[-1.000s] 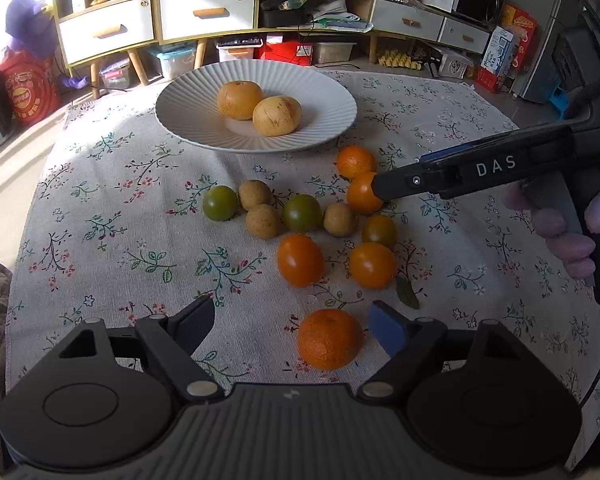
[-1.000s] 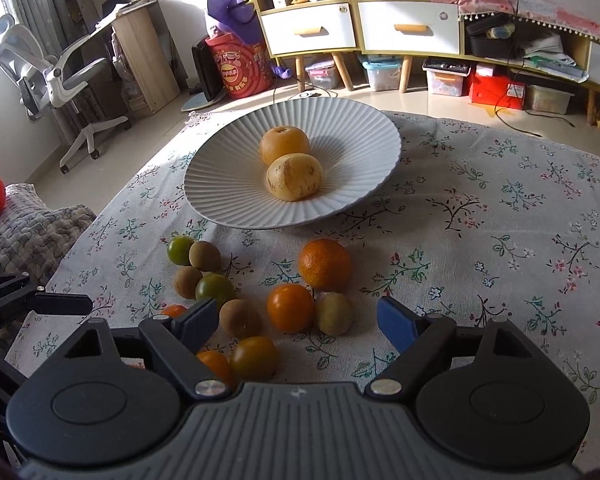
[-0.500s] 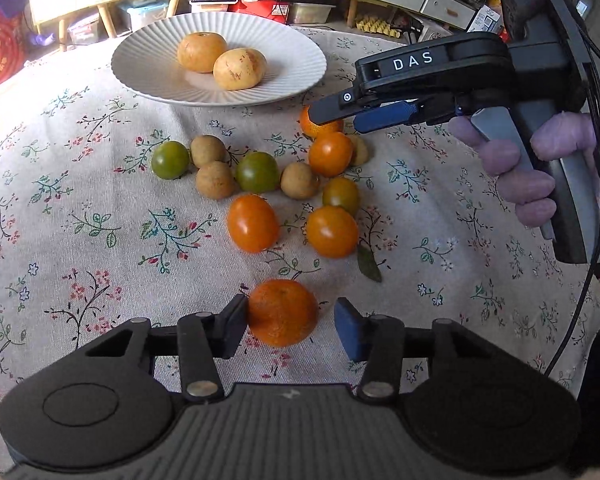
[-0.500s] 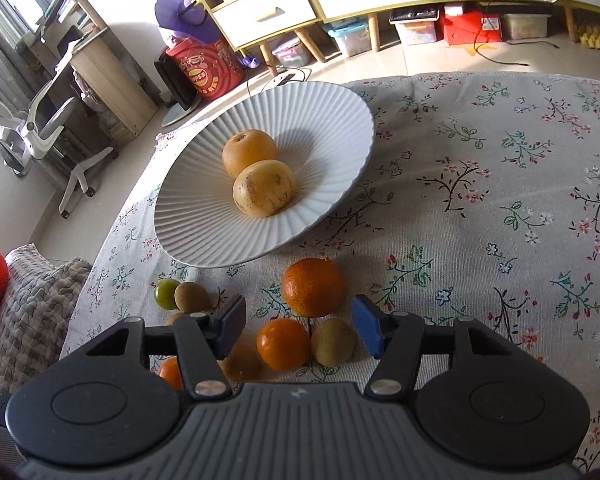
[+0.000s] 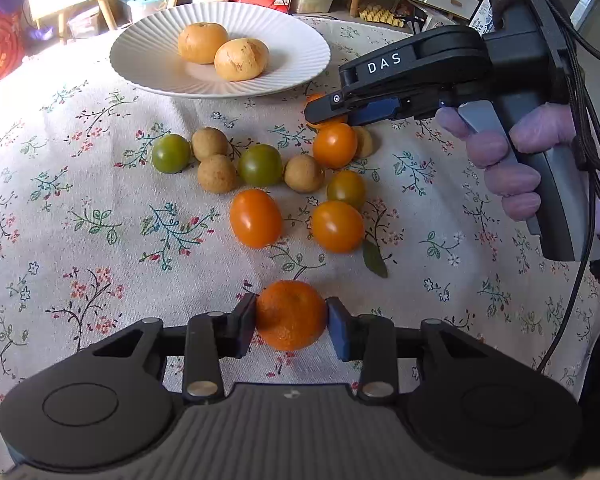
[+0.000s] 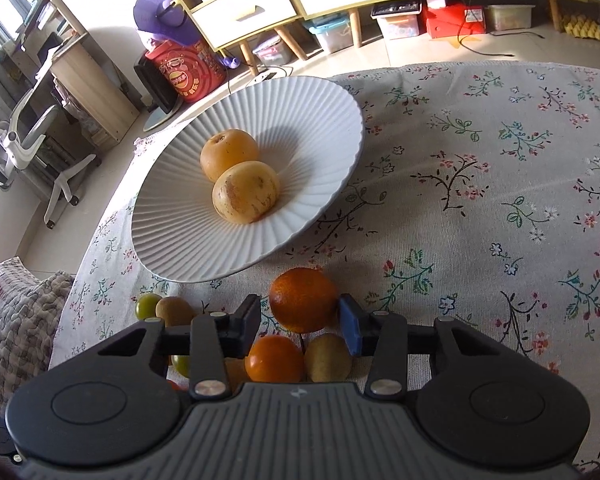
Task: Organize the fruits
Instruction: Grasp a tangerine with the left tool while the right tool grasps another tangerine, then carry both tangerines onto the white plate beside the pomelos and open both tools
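Note:
My left gripper [image 5: 291,322] is shut on an orange mandarin [image 5: 291,314] that rests on the floral tablecloth [image 5: 80,208]. My right gripper [image 6: 300,322] has its jaws around another mandarin [image 6: 303,299]; the blue pad touches it, a small gap shows at the black pad. In the left wrist view the right gripper [image 5: 328,110] reaches in from the right over that mandarin. A white ribbed plate [image 5: 148,60] [image 6: 320,120] at the back holds two yellow-brown round fruits [image 5: 241,59] [image 6: 246,192].
Between the grippers lie several small fruits: orange tomatoes [image 5: 255,218], green ones [image 5: 171,153], brown round ones [image 5: 217,173]. A loose leaf [image 5: 374,258] lies by them. A grey cushion [image 6: 16,320] is at the table's left edge; shelves and boxes stand behind.
Both grippers moved forward and narrowed their jaws. The left one closed onto the near mandarin. The right one came down around the mandarin beside the plate.

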Tool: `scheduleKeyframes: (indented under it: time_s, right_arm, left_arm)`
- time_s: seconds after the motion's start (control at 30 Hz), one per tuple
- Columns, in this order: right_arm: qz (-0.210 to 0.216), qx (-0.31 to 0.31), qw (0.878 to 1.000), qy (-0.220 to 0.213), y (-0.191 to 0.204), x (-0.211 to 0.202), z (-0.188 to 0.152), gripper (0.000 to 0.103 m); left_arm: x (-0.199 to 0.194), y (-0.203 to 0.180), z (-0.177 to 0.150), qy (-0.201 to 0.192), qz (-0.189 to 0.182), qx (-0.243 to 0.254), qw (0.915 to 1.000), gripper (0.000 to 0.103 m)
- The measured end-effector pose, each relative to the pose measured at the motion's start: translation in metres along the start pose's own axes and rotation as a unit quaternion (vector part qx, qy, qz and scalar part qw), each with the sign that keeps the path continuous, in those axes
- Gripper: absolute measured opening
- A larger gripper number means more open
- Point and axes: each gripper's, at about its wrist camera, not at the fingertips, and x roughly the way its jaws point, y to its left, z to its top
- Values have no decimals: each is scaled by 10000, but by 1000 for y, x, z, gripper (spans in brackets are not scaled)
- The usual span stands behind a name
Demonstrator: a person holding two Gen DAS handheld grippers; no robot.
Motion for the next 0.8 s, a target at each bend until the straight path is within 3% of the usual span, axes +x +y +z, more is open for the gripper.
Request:
scheduleKeyframes:
  time_s: [0.3,0.8]
  right_arm:
    - [-48,-10,9999,-115,3,-7,2,33]
    - [75,-145,9982,-579,18,-44,7,33]
  left_arm:
    - [-8,4,4,-133,61,-146,9998,23]
    - [-38,8,28,-1051,195,-296,9938,22]
